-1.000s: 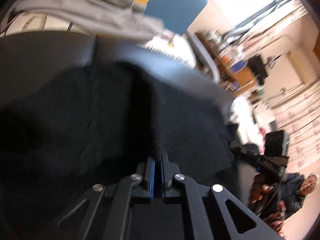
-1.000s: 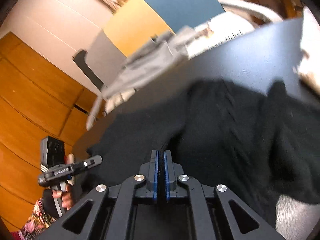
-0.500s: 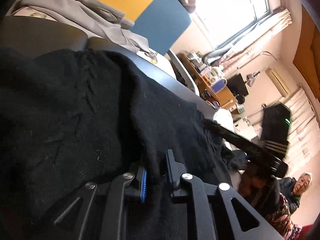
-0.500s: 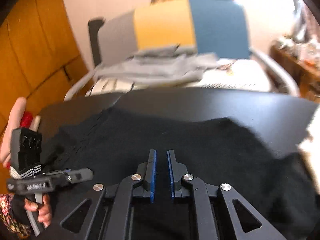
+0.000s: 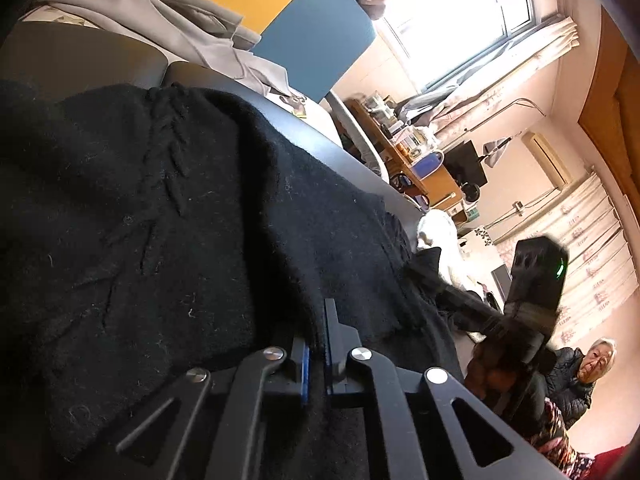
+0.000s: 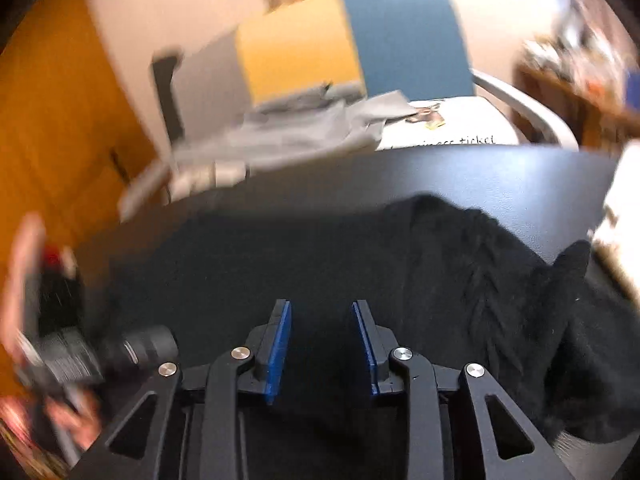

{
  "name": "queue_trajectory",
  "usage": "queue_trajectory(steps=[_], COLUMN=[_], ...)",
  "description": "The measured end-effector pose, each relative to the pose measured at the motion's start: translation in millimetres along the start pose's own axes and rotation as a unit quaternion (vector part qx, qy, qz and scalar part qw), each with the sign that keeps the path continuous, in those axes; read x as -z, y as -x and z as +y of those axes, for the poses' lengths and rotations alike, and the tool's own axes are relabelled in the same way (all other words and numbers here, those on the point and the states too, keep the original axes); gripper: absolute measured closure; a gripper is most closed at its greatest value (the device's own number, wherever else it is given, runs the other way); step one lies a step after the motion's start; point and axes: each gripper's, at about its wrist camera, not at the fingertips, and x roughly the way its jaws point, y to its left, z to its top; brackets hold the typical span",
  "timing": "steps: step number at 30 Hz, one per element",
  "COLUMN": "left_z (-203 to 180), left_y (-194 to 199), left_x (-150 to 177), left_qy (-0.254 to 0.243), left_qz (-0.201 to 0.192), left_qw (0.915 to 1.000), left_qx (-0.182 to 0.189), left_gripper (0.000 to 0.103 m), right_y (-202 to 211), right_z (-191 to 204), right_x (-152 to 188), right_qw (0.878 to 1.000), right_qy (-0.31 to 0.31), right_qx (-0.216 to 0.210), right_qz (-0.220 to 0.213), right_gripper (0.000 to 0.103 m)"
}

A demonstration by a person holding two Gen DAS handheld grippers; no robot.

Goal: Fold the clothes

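A black knitted sweater (image 5: 160,208) lies spread over the dark table (image 5: 80,56). My left gripper (image 5: 316,332) is closing its jaws on a raised fold at the sweater's edge, and the fabric sits pinched between the blue pads. My right gripper (image 6: 322,304) hovers over the sweater (image 6: 500,288) with its jaws opening and nothing between the pads (image 6: 280,344). In the left wrist view the right gripper (image 5: 532,280) shows at the sweater's far right edge, held by a hand. The left gripper (image 6: 100,356) appears blurred at the lower left of the right wrist view.
A grey garment (image 5: 180,28) lies on a chair with a yellow and blue back (image 6: 352,36) behind the table. A white cloth (image 5: 440,236) lies at the table's right end. A person (image 5: 576,380) sits beyond, near a cluttered desk (image 5: 412,148).
The left jaws parted slightly, then closed on the sweater's fold. The right jaws went from shut to open, and that gripper rolled and swung across the sweater.
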Motion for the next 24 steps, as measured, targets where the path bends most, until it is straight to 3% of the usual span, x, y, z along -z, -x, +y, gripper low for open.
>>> queue_trajectory(steps=[2, 4, 5, 7, 10, 13, 16, 18, 20, 21, 24], left_z=[-3, -6, -6, -2, 3, 5, 8, 8, 9, 11, 28], left_y=[0, 2, 4, 6, 9, 10, 17, 31, 51, 62, 108], left_x=[-1, 0, 2, 6, 11, 10, 10, 14, 21, 25, 43], left_qy=[0.002, 0.007, 0.011, 0.014, 0.010, 0.004, 0.016, 0.019, 0.022, 0.025, 0.046], left_qz=[0.009, 0.017, 0.019, 0.017, 0.008, 0.004, 0.001, -0.008, -0.021, -0.026, -0.065], left_qw=[0.9999, 0.9997, 0.9996, 0.9997, 0.9999, 0.9999, 0.9999, 0.9997, 0.9989, 0.9982, 0.9942], left_qx=[-0.007, -0.015, -0.017, -0.014, -0.009, -0.011, -0.005, -0.017, -0.037, -0.048, -0.072], left_gripper=[0.100, 0.100, 0.100, 0.098, 0.098, 0.098, 0.097, 0.088, 0.084, 0.084, 0.082], right_y=[-15, -10, -11, -12, -1, 14, 12, 4, -20, -32, -35], right_z=[6, -15, -25, -43, -33, 2, 47, 78, 97, 99, 98], right_x=[5, 3, 0, -3, -7, -6, -1, 7, 13, 16, 13], right_qw=[0.998, 0.997, 0.994, 0.995, 0.992, 0.996, 0.999, 0.998, 0.996, 0.995, 0.996], right_qy=[0.026, -0.015, -0.028, -0.070, -0.071, -0.046, -0.003, 0.046, 0.089, 0.096, 0.087], right_qx=[0.056, 0.073, 0.101, 0.075, 0.104, 0.062, -0.010, -0.014, 0.010, 0.023, 0.028], right_qz=[0.019, 0.010, 0.011, 0.014, 0.004, -0.036, -0.051, -0.045, -0.014, 0.012, 0.016], right_gripper=[0.071, 0.070, 0.066, 0.063, 0.062, 0.062, 0.059, 0.056, 0.055, 0.053, 0.046])
